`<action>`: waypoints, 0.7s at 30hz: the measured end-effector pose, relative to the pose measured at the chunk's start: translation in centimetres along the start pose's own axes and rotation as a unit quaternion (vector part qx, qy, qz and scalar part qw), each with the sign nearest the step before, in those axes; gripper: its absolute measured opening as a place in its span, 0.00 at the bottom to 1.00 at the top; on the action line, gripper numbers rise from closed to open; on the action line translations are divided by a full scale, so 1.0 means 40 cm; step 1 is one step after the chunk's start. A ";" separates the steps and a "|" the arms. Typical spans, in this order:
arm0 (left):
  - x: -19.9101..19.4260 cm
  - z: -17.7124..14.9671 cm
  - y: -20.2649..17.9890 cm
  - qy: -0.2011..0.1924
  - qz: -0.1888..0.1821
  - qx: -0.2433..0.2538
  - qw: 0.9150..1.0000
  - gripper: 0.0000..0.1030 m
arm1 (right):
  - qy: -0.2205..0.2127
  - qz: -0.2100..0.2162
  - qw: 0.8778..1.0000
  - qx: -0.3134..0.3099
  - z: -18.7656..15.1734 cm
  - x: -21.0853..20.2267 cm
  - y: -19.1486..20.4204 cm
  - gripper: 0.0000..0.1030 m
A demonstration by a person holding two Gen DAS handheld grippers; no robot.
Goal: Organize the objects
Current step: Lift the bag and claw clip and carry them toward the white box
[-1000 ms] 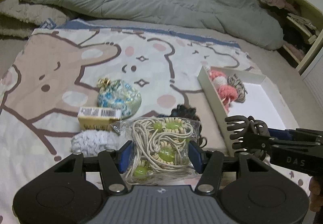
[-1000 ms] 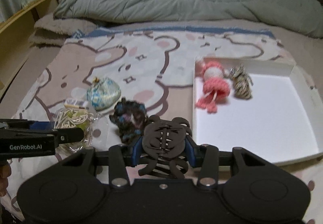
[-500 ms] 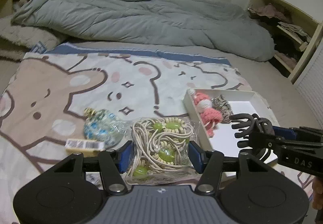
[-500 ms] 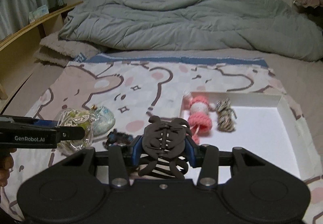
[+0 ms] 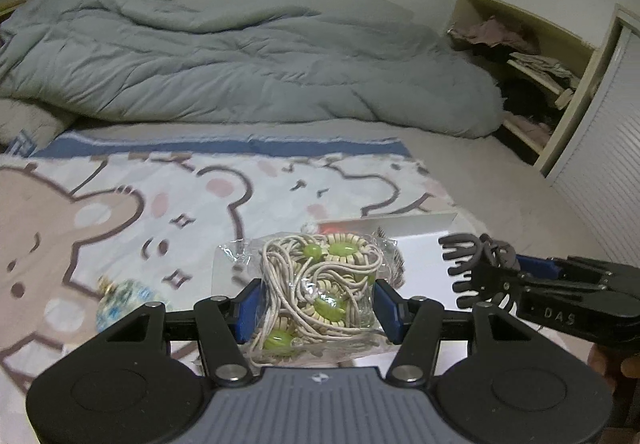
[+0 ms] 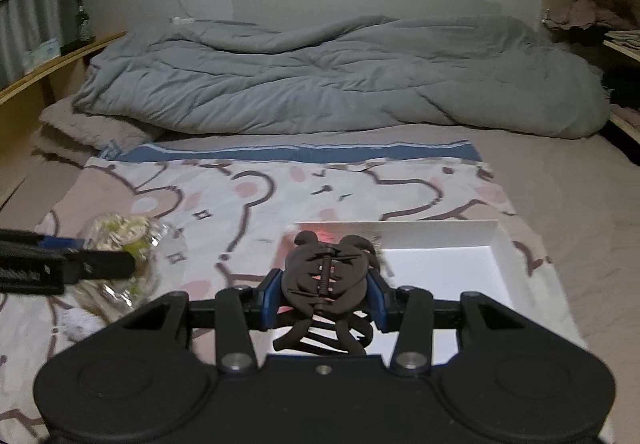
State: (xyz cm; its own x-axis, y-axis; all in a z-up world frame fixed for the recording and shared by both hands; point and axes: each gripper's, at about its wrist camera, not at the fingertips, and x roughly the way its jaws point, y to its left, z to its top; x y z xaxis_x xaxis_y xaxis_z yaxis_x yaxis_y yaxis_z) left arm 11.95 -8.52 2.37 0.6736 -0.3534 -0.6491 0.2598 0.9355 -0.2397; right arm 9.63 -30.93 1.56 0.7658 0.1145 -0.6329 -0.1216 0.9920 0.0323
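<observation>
Over on the far left a small blue-patterned pouch [image 5: 120, 304] is lying on the cartoon bear blanket [image 5: 168, 203], blurred and partly hidden behind the left gripper's frame. Just right of it the left gripper [image 5: 316, 304] is gripping a clear bag of beaded cords [image 5: 316, 292]; its blue pads are pressing in on both sides of the bag, with the jaws standing partly apart around the bag's width. The bag is being carried above the blanket, near the left edge of the white tray [image 5: 420, 256].

Behind all this a grey duvet [image 5: 240, 71] is sprawling across the head of the bed.

Seen from the right wrist, the bag of cords [image 6: 120, 244] is hanging off to the left in the other gripper's fingers, with a small fluffy white item [image 6: 78, 322] lying on the blanket below it. The right gripper [image 6: 326, 300] is clamping a dark brown claw hair clip [image 6: 326, 276]; its jaws are set fairly narrow, pads pressed against the clip's two sides, teeth pointing back toward the handle. The clip is hovering over the near left part of the white tray [image 6: 460, 236], whose floor is lying mostly bare to the right. A patch of pink is peeking out at the tray's far left corner, too hidden to tell what it is.

At the far right an open shelf unit [image 5: 532, 83] is holding heaps of folded clothes.
</observation>
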 end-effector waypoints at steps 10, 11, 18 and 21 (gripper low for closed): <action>0.119 0.096 -0.111 -0.005 -0.028 0.030 0.999 0.57 | -0.004 -0.044 0.999 -0.027 0.038 0.053 -0.150 0.44; 0.132 0.103 -0.125 -0.004 -0.027 0.034 0.999 0.57 | -0.003 -0.046 0.999 -0.027 0.041 0.062 -0.168 0.44; 0.256 0.138 -0.214 0.000 -0.066 0.031 0.997 0.57 | -0.003 -0.061 0.998 -0.031 0.052 0.119 -0.272 0.44; 0.314 0.135 -0.237 0.011 -0.096 0.017 0.995 0.57 | 0.002 -0.061 0.998 -0.034 0.048 0.151 -0.301 0.44</action>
State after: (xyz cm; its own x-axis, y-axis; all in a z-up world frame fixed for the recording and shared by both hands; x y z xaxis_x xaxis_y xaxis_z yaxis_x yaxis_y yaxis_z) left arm 21.67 -21.85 0.40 0.5946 -0.5255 -0.6085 0.4057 0.8495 -0.3373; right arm 16.93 -42.07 -1.17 0.7745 -0.0082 -0.6325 -0.0702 0.9926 -0.0989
